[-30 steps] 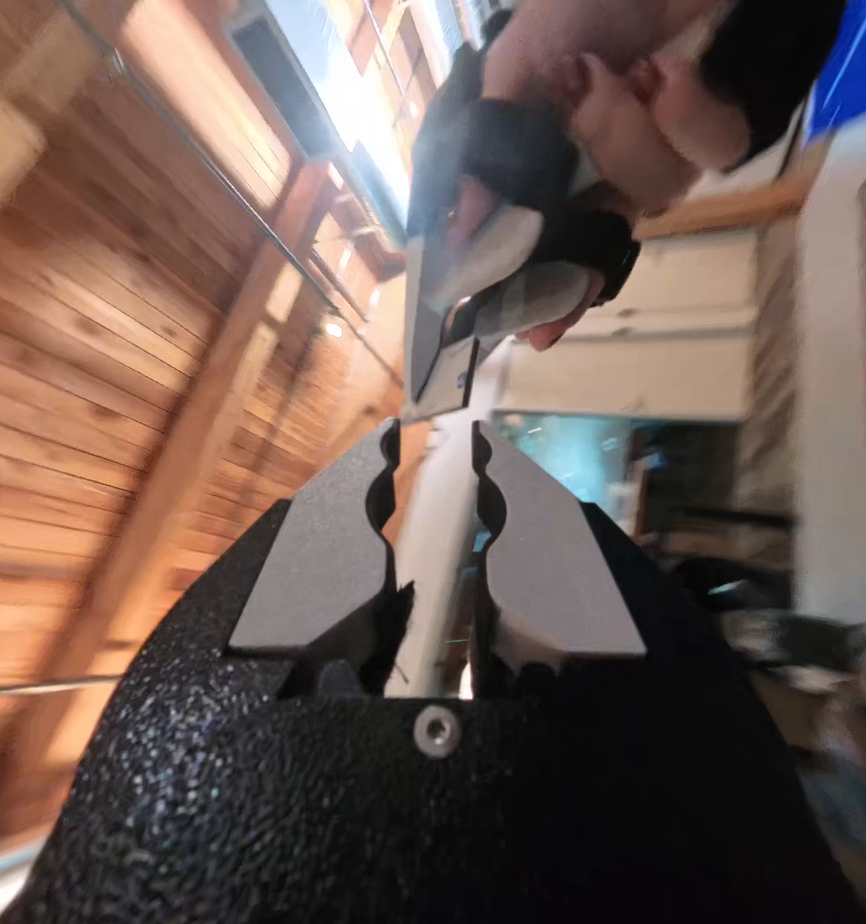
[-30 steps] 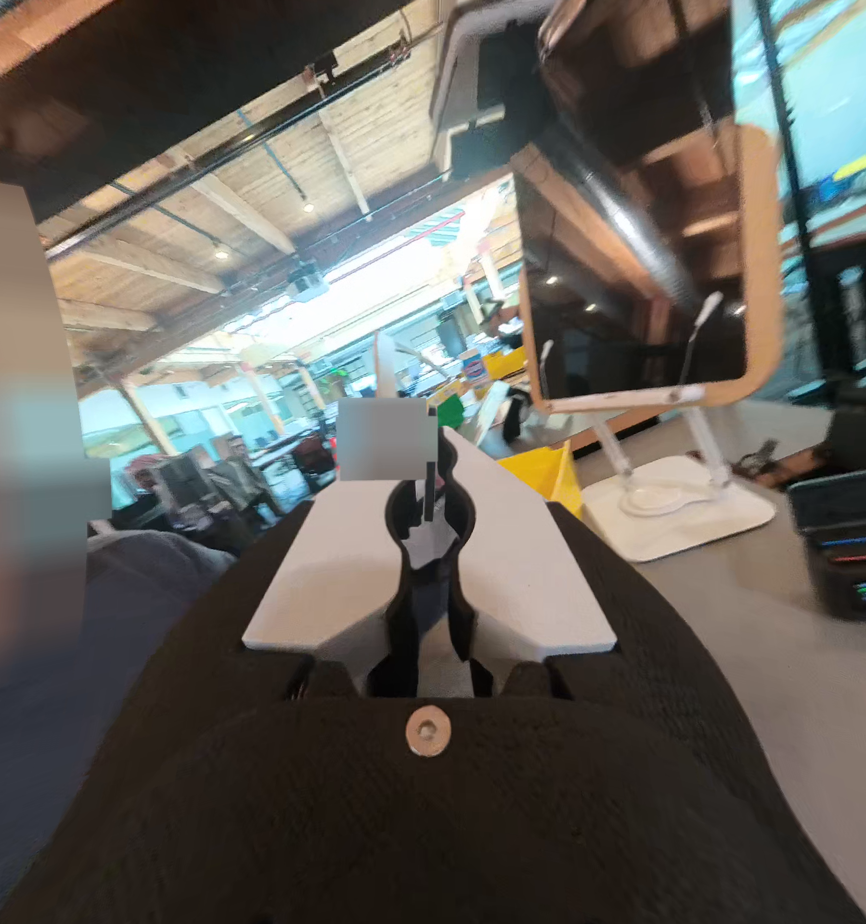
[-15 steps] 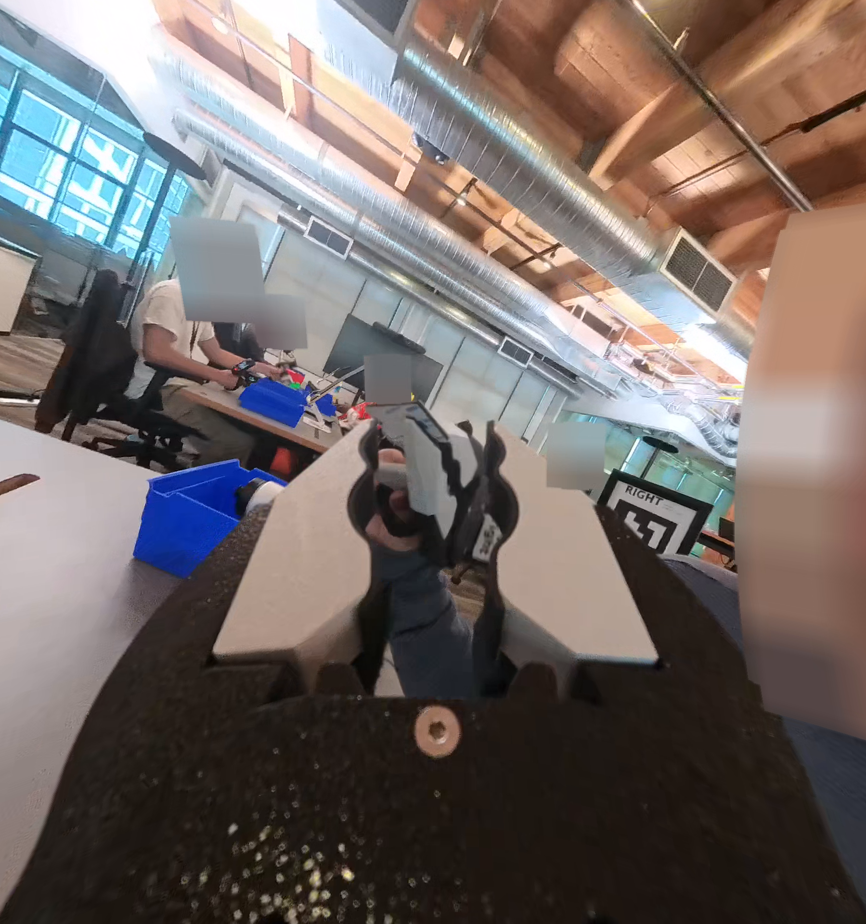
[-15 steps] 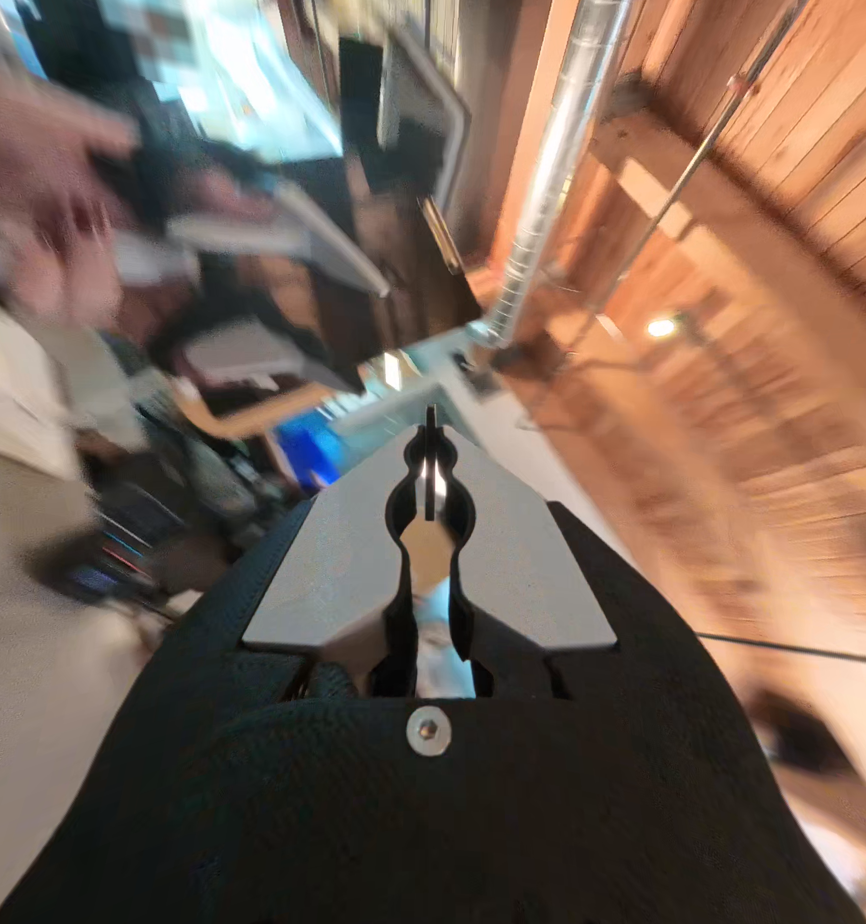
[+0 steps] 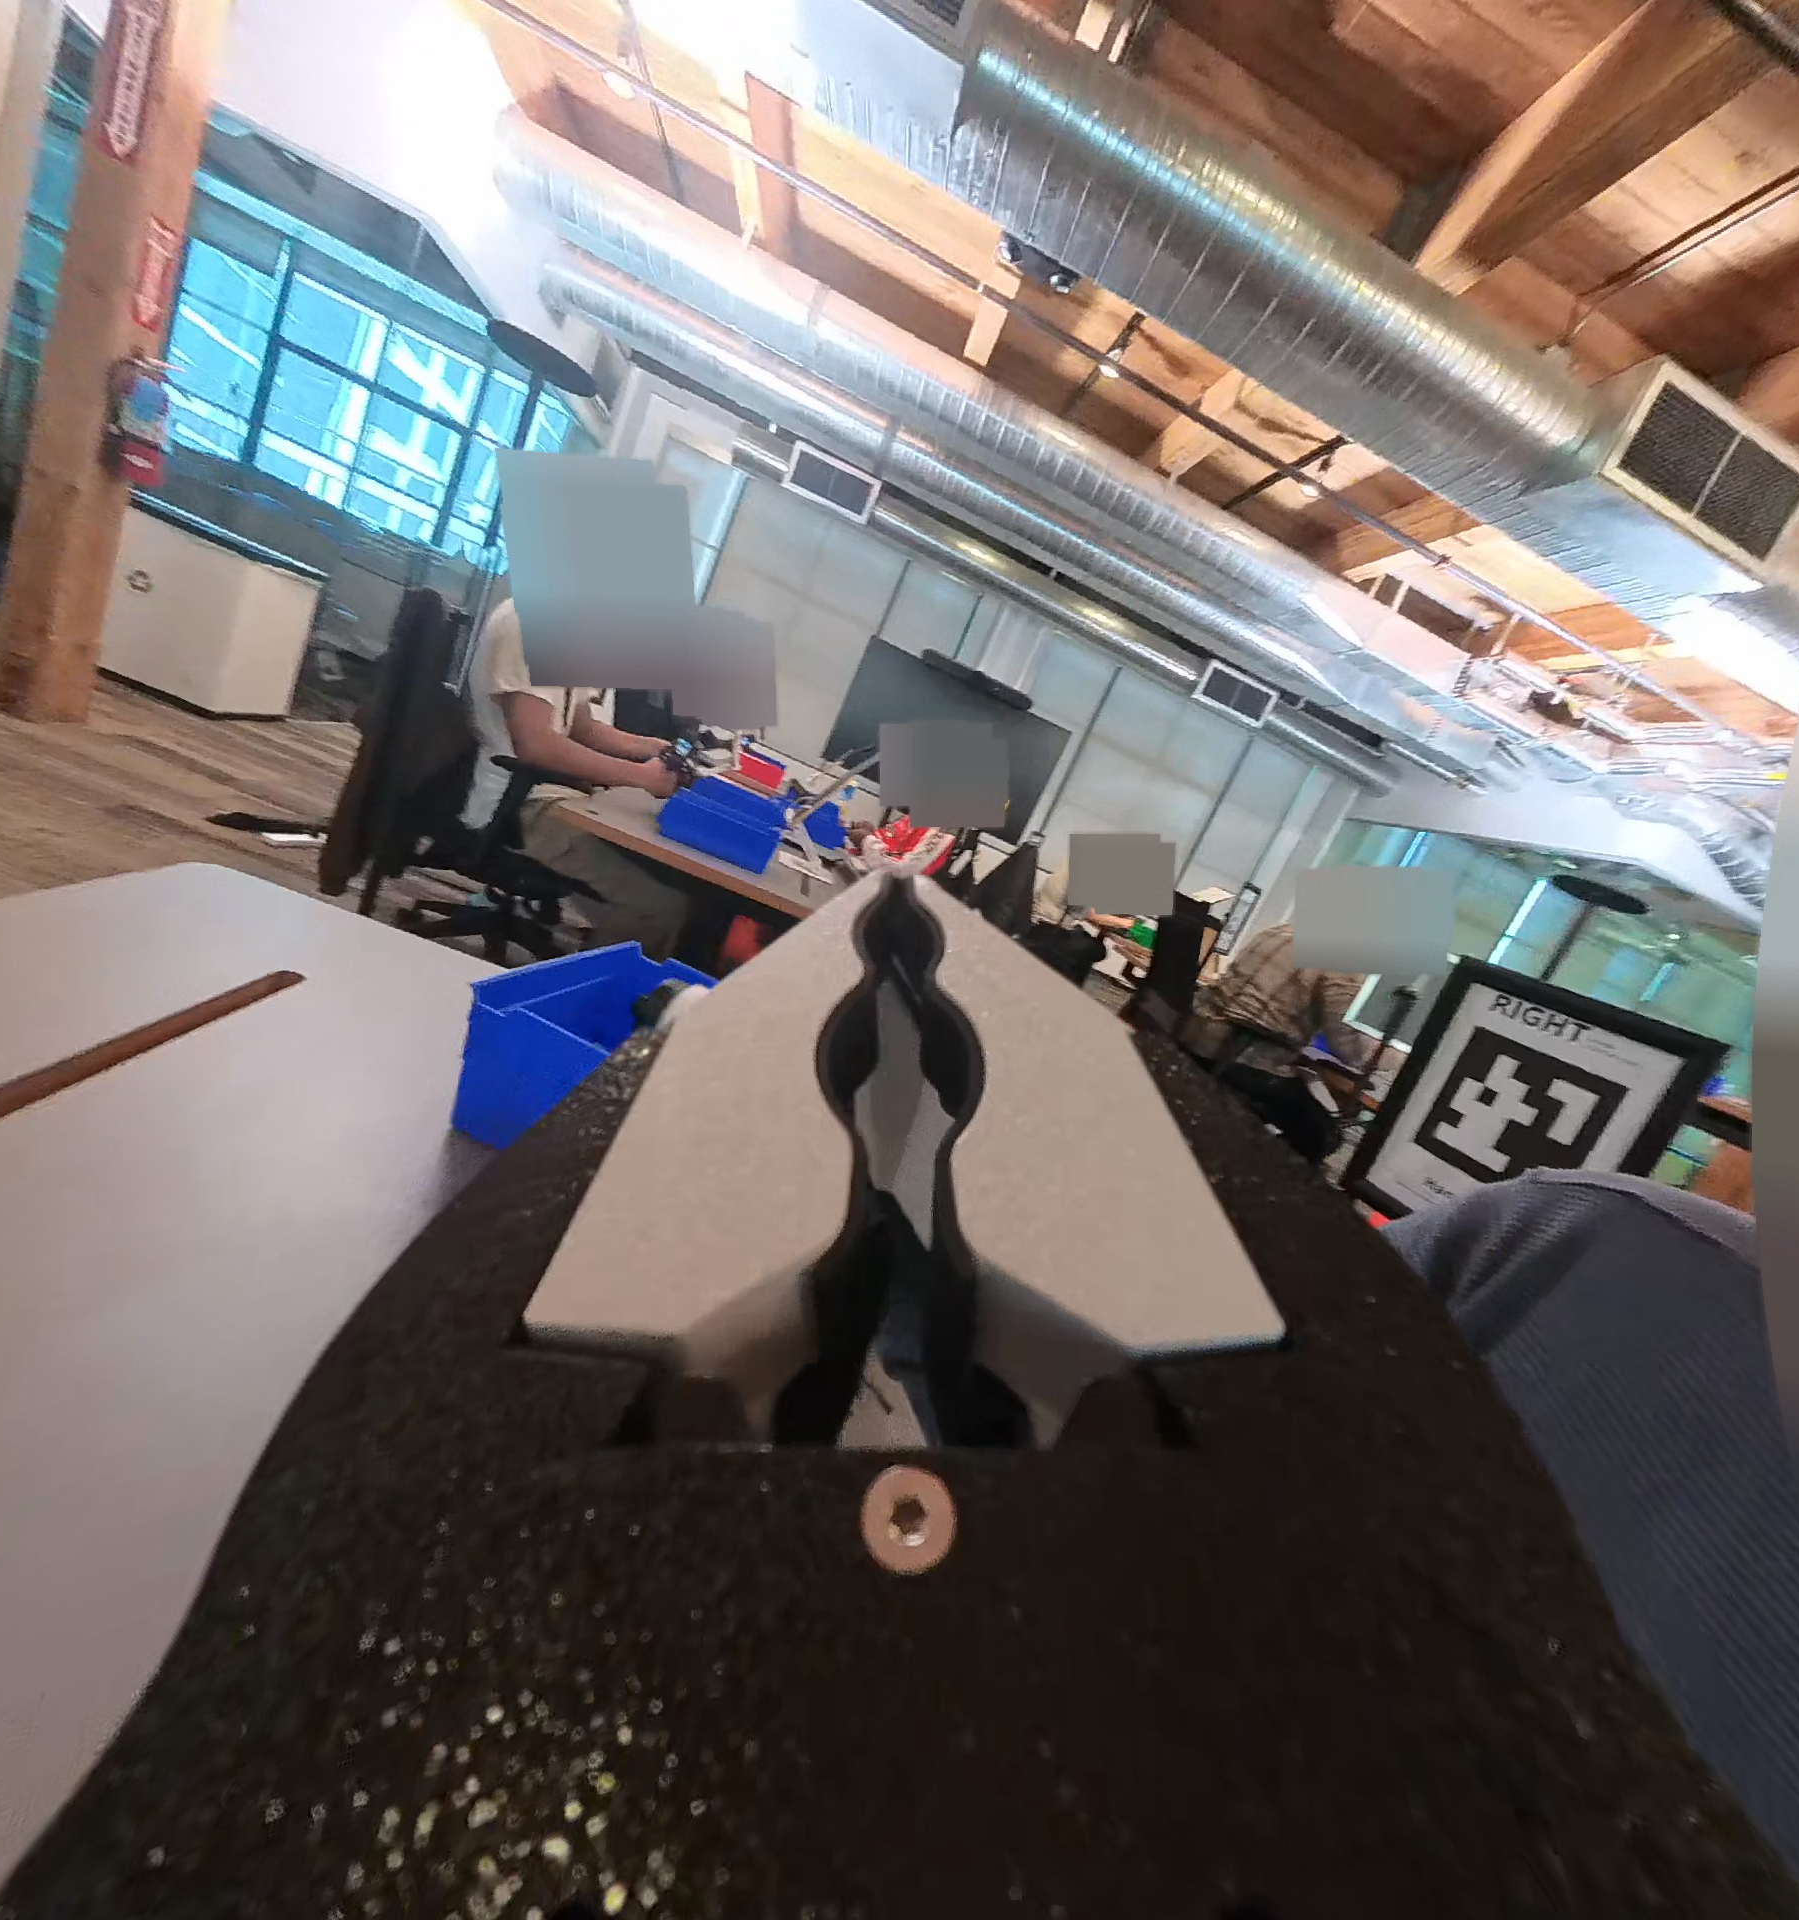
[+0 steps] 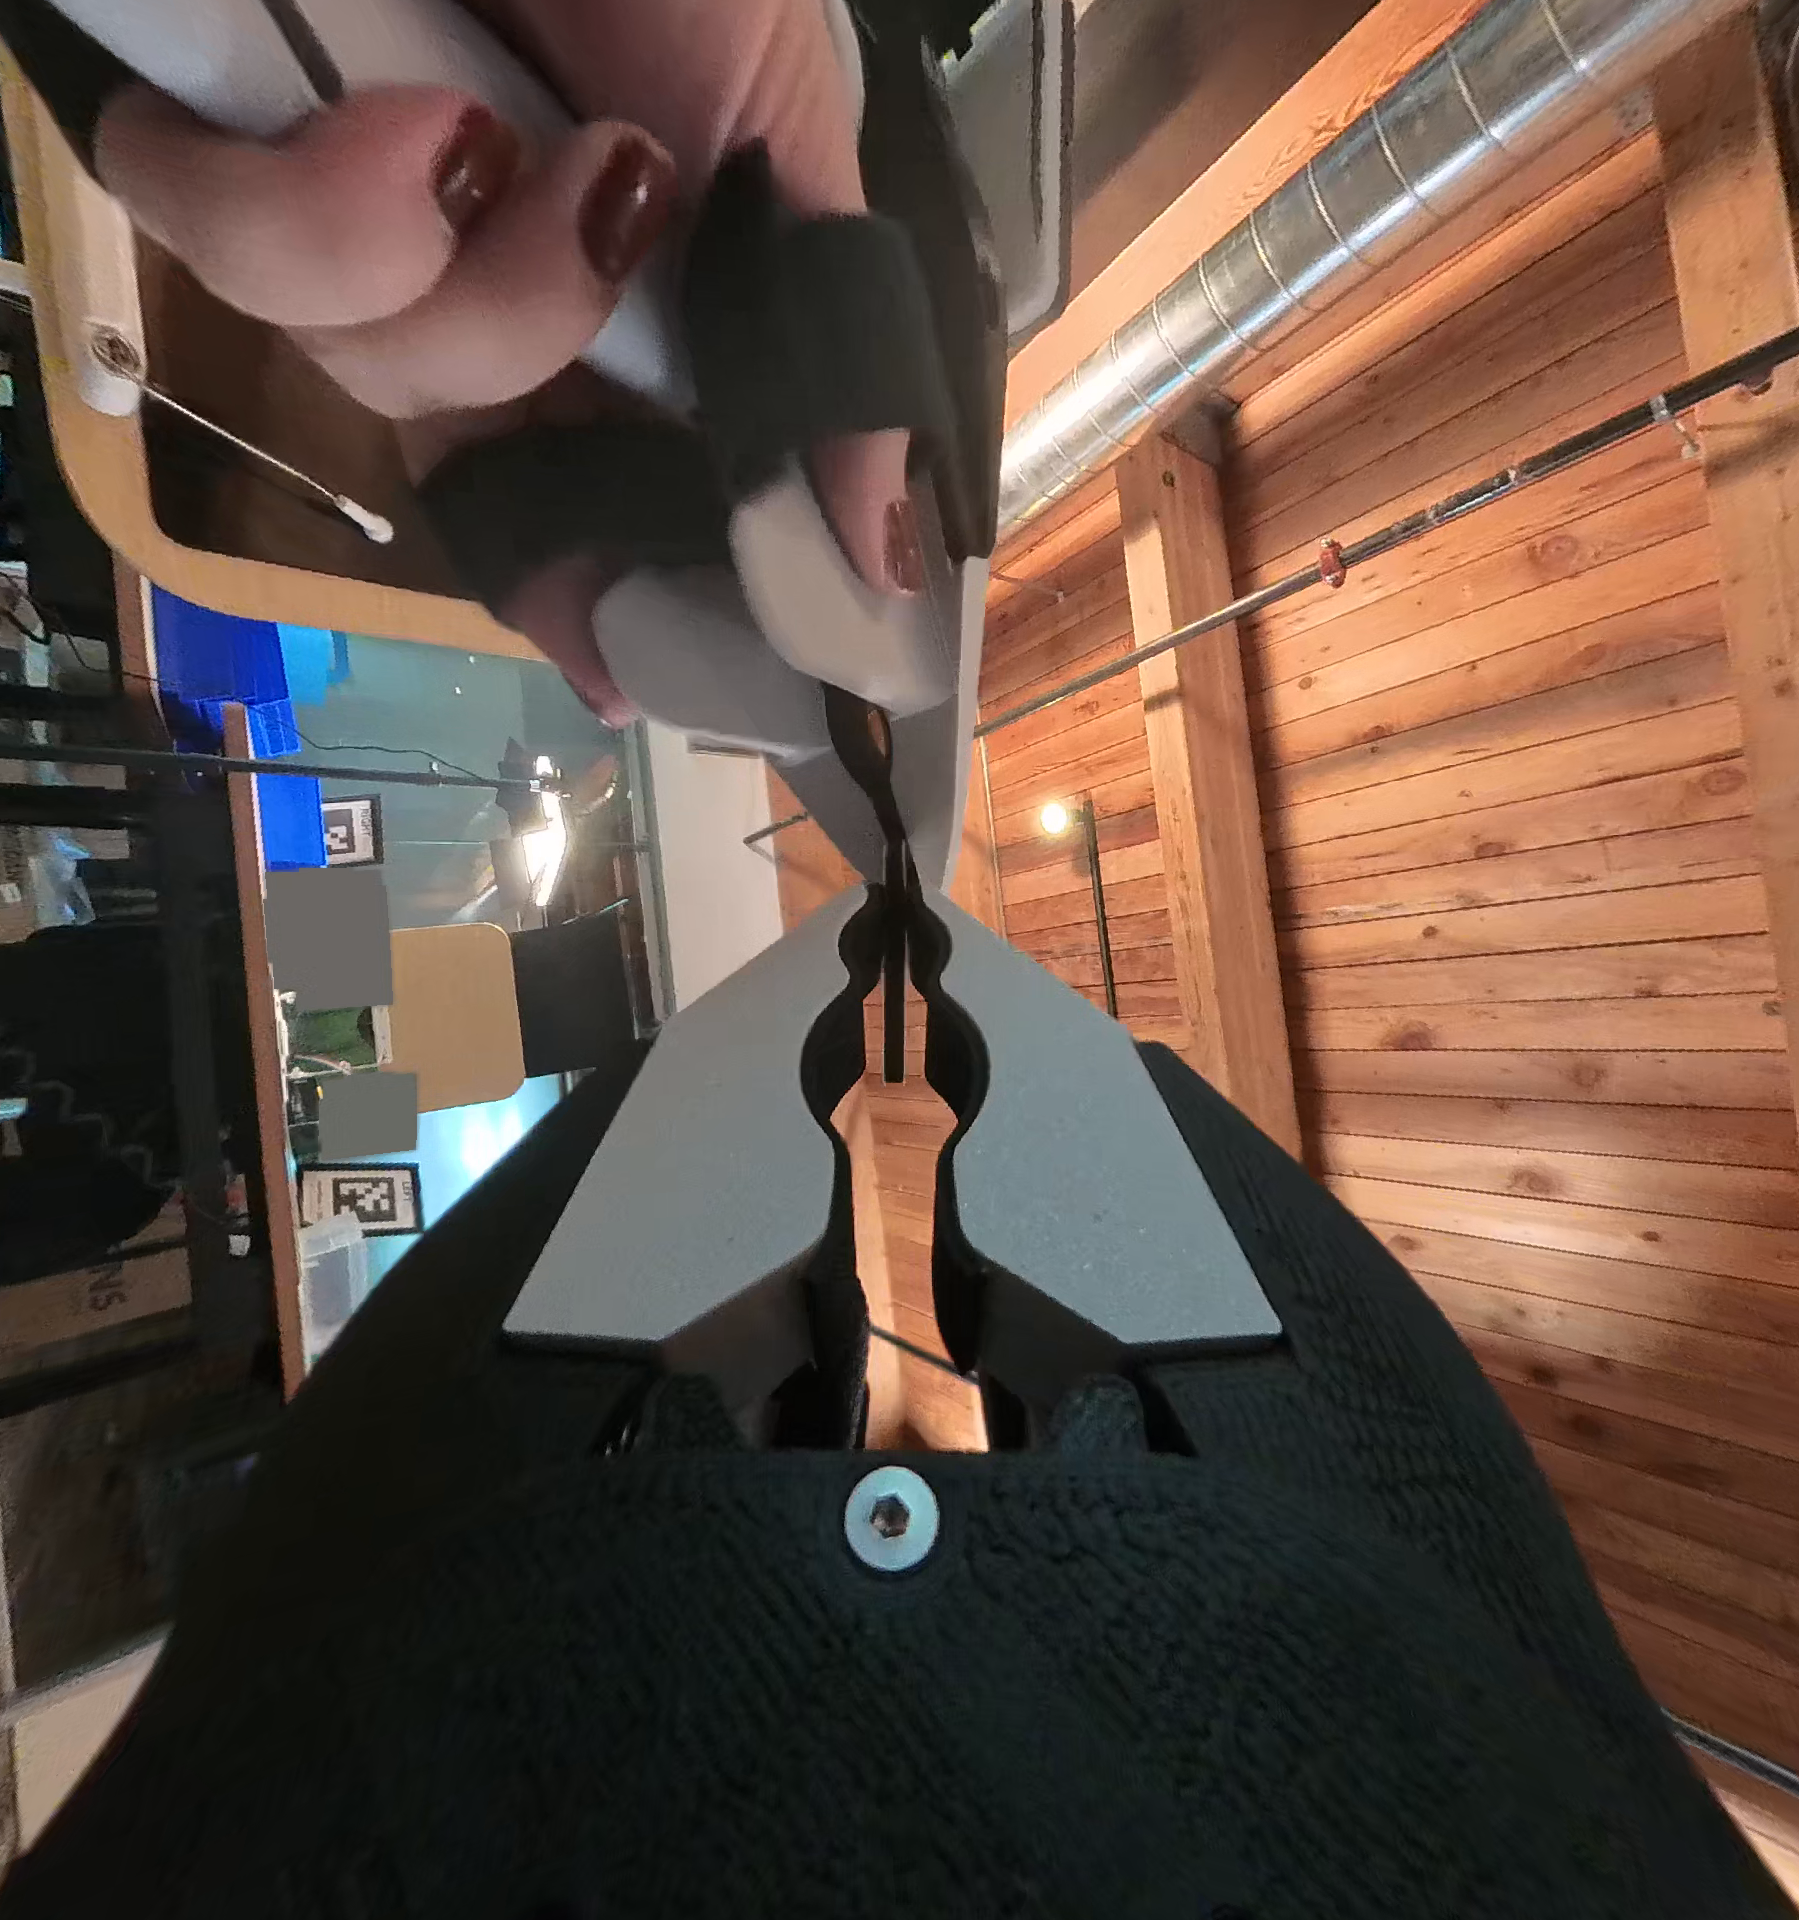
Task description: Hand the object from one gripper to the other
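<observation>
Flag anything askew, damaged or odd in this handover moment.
Nothing damaged or dropped. The thin black strip sits straight between the right gripper tips, with the left gripper meeting it tip to tip. Only the right wrist view is rolled sideways.

Timber ceiling [image 5: 1290, 125], silver duct [image 5: 1238, 260], windows [image 5: 355, 395].

To my left runs a pale grey table [image 5: 147, 1195], smooth and mostly bare. A thin brown stick [image 5: 116, 1049] lies flat on it, slanting toward the far edge. Near the table's far corner a blue plastic bin [image 5: 542, 1049] sits on it
</observation>
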